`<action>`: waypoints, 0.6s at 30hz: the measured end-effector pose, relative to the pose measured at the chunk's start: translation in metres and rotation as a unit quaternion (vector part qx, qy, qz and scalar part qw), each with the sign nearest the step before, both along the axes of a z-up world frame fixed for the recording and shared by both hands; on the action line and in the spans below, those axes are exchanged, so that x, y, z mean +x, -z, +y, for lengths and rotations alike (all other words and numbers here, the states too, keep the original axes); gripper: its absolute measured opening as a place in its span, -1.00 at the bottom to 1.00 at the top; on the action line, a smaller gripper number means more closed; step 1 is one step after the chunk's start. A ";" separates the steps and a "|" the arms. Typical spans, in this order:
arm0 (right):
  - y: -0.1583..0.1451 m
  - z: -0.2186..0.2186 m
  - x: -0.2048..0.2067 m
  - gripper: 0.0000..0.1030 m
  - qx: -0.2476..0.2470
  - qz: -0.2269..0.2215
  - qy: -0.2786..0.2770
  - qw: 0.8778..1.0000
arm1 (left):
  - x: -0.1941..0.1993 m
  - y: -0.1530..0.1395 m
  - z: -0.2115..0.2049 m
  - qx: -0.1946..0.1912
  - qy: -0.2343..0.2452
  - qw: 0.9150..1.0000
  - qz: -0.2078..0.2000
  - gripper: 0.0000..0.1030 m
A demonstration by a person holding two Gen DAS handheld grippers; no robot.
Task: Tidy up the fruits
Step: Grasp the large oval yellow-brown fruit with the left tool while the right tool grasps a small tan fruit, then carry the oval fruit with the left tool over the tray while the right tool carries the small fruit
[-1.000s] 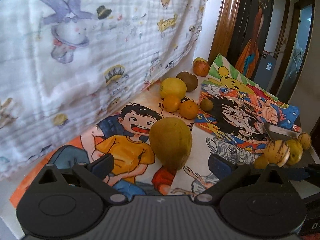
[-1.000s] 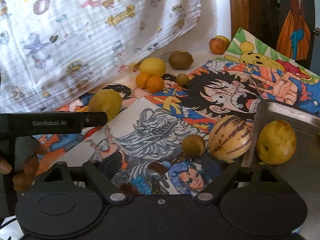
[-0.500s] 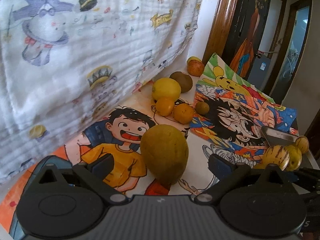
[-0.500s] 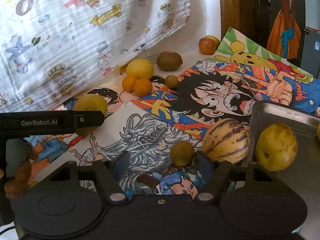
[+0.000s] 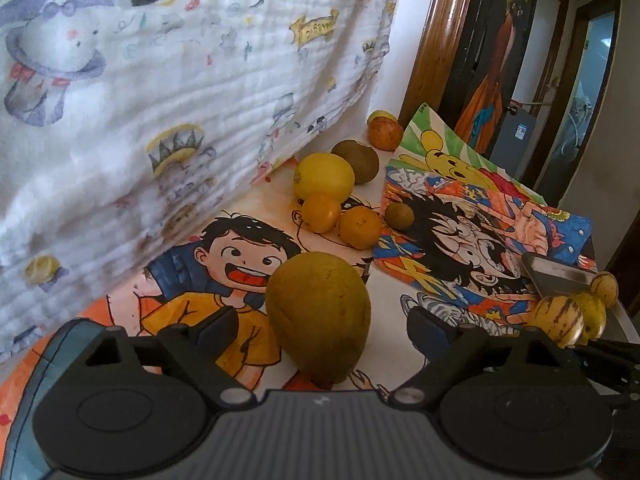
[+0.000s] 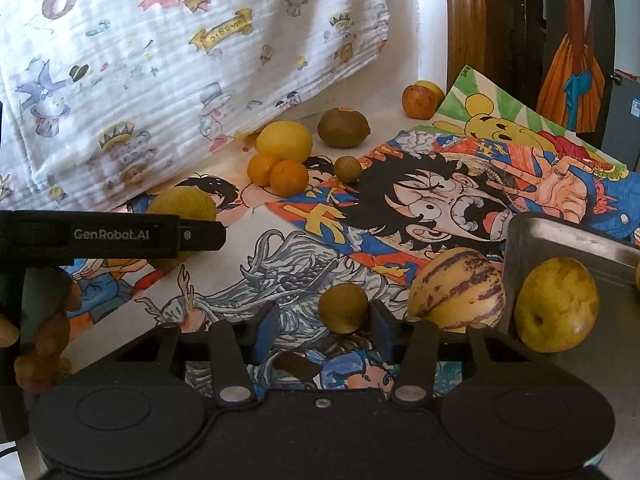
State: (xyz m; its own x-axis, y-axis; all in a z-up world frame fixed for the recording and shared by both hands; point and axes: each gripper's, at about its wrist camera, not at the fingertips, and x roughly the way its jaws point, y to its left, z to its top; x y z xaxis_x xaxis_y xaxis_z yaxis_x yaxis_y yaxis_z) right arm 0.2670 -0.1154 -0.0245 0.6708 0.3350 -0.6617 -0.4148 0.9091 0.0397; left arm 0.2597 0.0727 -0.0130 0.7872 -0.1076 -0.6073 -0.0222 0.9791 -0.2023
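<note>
Cartoon tabletop (image 6: 280, 240), right jaws narrowed around small fruit (image 6: 343, 307)

Your left gripper's arm (image 6: 108, 236) hides the middle of the large green-yellow fruit (image 6: 182, 206) in the right wrist view. The metal tray (image 6: 568, 236) is cut off by the right edge there; the fruit (image 6: 637, 274) at that edge shows only a sliver, too little to identify. In the left wrist view, the striped melon (image 5: 558, 318) covers part of the yellow fruit (image 5: 592, 312) behind it. The apple (image 5: 385, 133) hides most of the yellow fruit (image 5: 382, 115) beyond it.
</note>
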 end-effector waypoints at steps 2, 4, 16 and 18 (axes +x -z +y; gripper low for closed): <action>0.000 0.000 0.000 -0.06 0.000 -0.001 0.001 1.000 | 0.002 0.001 0.000 0.000 -0.002 1.000 0.001 0.77; 0.000 0.000 0.001 -0.08 0.001 -0.001 0.002 1.000 | 0.002 0.001 0.000 0.000 -0.004 1.000 0.001 0.73; 0.001 0.001 0.000 -0.30 -0.001 -0.006 0.003 1.000 | 0.004 0.002 0.001 -0.005 -0.011 1.000 0.000 0.56; 0.001 0.001 0.000 -0.32 -0.001 -0.007 0.004 1.000 | 0.005 0.002 0.001 -0.005 -0.013 1.000 -0.001 0.50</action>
State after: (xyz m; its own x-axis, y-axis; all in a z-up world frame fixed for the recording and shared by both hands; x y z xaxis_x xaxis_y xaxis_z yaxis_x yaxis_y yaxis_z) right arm 0.2672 -0.1147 -0.0256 0.6823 0.3291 -0.6528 -0.4088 0.9120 0.0325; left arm 0.2645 0.0736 -0.0154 0.7905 -0.0943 -0.6052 -0.0466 0.9760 -0.2128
